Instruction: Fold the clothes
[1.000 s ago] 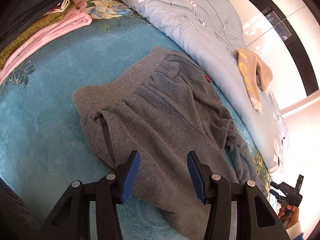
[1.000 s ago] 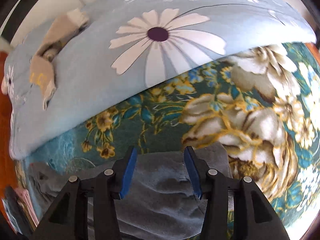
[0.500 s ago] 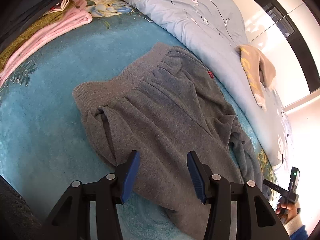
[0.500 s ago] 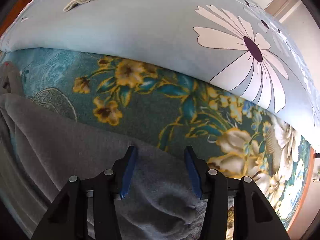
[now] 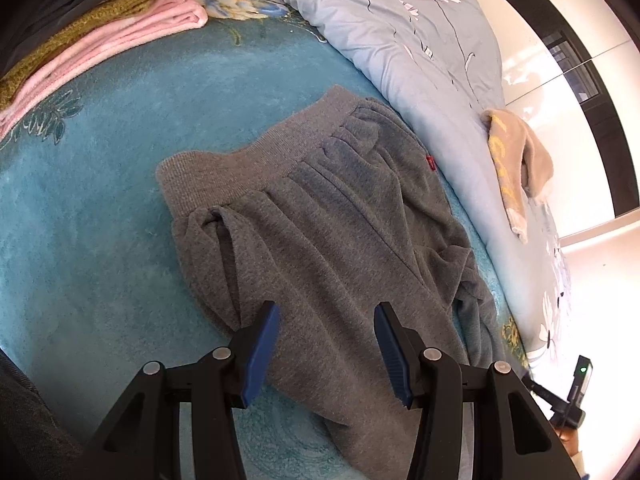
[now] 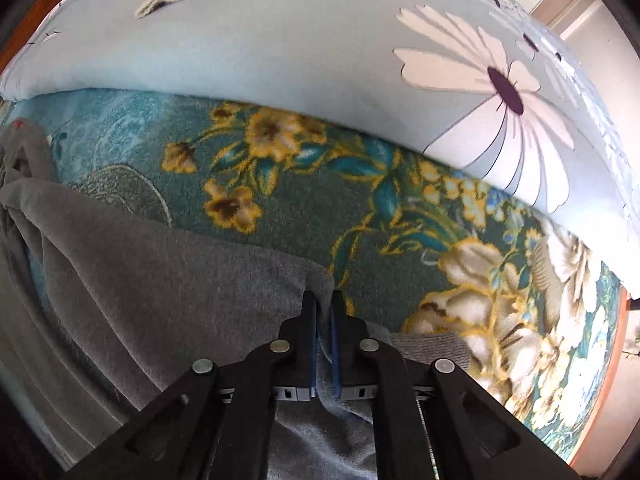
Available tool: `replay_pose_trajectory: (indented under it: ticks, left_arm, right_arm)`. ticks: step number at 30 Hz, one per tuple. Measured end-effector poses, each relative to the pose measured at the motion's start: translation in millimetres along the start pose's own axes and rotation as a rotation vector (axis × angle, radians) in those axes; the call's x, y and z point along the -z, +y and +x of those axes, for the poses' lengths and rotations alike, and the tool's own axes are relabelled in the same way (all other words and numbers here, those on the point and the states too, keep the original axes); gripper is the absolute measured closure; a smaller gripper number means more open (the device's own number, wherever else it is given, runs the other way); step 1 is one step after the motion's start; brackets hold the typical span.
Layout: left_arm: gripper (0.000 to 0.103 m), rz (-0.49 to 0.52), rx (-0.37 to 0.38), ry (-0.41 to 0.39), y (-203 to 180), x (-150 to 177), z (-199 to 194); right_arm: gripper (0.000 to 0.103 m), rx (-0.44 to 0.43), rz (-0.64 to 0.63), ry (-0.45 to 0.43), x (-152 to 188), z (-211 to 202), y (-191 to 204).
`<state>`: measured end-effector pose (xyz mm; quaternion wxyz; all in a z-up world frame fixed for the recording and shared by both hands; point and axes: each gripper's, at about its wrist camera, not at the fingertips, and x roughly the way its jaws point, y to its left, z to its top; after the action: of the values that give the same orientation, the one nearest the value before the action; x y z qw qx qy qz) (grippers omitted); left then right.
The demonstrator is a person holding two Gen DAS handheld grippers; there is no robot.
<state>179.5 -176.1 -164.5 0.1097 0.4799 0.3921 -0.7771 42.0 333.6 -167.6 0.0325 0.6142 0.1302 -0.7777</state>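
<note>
Grey sweatpants (image 5: 320,216) lie spread on a teal floral blanket (image 5: 100,208), waistband toward the far left and legs running to the lower right. My left gripper (image 5: 326,344) is open and hovers over the upper leg, holding nothing. In the right wrist view my right gripper (image 6: 324,312) is shut on the edge of the grey sweatpants (image 6: 168,280) near the leg end, with a fold of fabric pinched between the blue pads. The ribbed cuff (image 6: 432,346) shows just right of it.
A light blue daisy-print duvet (image 5: 420,52) runs along the far side, also in the right wrist view (image 6: 280,40), with a beige garment (image 5: 516,160) on it. Folded pink and olive clothes (image 5: 92,36) are stacked at the upper left. The right gripper's body (image 5: 572,400) shows at the lower right.
My right gripper has closed from open onto the edge of the sweatpants leg. My left gripper stays open and has shifted only slightly over the pants.
</note>
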Motion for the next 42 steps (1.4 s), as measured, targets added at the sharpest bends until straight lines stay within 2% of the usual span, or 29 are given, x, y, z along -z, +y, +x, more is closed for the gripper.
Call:
replay_pose_trajectory:
  ticks: [2, 6, 7, 9, 10, 13, 15, 18, 22, 24, 26, 27, 29, 30, 31, 34, 37, 38, 40, 42]
  left_arm:
    - [0.050, -0.006, 0.007, -0.005, 1, -1, -2]
    - [0.050, -0.029, 0.022, -0.014, 5, -3, -3]
    - [0.050, -0.037, 0.026, -0.013, 6, -3, -2]
    - [0.050, -0.049, 0.032, -0.011, 8, -3, -2]
    - [0.050, -0.052, 0.036, -0.011, 8, -3, -2]
    - [0.050, -0.053, 0.048, -0.003, 8, -2, -2]
    - [0.050, -0.052, 0.051, 0.005, 7, -1, -2]
    - [0.050, -0.056, 0.056, 0.008, 7, 0, -1]
    - [0.050, -0.065, 0.056, 0.014, 8, 0, 1]
    - [0.050, -0.068, 0.053, 0.016, 8, 0, 2]
    - [0.050, -0.072, 0.051, 0.019, 9, 0, 3]
    - [0.050, -0.074, 0.049, 0.020, 9, 0, 3]
    - [0.050, -0.070, 0.040, 0.015, 9, 0, 3]
    - [0.050, -0.068, 0.035, 0.012, 8, 0, 3]
    - [0.050, -0.066, 0.030, 0.010, 8, 0, 3]
    - [0.050, -0.068, 0.020, 0.002, 9, 0, 2]
    - [0.050, -0.074, 0.013, -0.004, 11, 0, 2]
    - [0.050, -0.075, 0.012, -0.004, 11, -1, 2]
    - [0.050, -0.091, 0.011, -0.009, 14, -2, 1]
    - [0.050, -0.108, 0.012, -0.014, 18, -5, 0]
  right_arm:
    - [0.098, 0.036, 0.002, -0.105, -15, -34, -8]
    - [0.098, 0.147, -0.046, -0.435, -41, -127, -13]
    - [0.098, 0.164, -0.062, -0.506, -35, -143, -14]
    - [0.098, 0.172, -0.078, -0.572, -16, -153, -14]
    - [0.098, 0.174, -0.085, -0.555, -6, -146, -14]
    - [0.098, 0.183, -0.087, -0.395, 24, -101, -16]
    - [0.098, 0.186, -0.043, -0.259, 58, -65, -28]
    - [0.098, 0.195, 0.042, -0.158, 96, -39, -48]
    - [0.098, 0.202, 0.161, -0.109, 125, -35, -79]
    - [0.098, 0.167, 0.257, -0.121, 136, -43, -101]
    - [0.098, 0.060, 0.402, -0.153, 142, -48, -126]
    - [0.095, -0.019, 0.485, -0.171, 142, -48, -138]
    - [0.074, -0.138, 0.632, -0.199, 131, -35, -148]
    - [0.054, -0.193, 0.702, -0.211, 124, -27, -152]
    - [0.049, -0.247, 0.772, -0.224, 117, -19, -155]
    - [0.049, -0.328, 0.937, -0.227, 108, 6, -160]
    - [0.051, -0.382, 1.039, -0.215, 99, 24, -159]
    - [0.055, -0.388, 1.051, -0.217, 96, 23, -158]
    - [0.087, -0.389, 1.055, -0.212, 87, 22, -155]
    - [0.091, -0.334, 0.987, -0.201, 73, 14, -156]
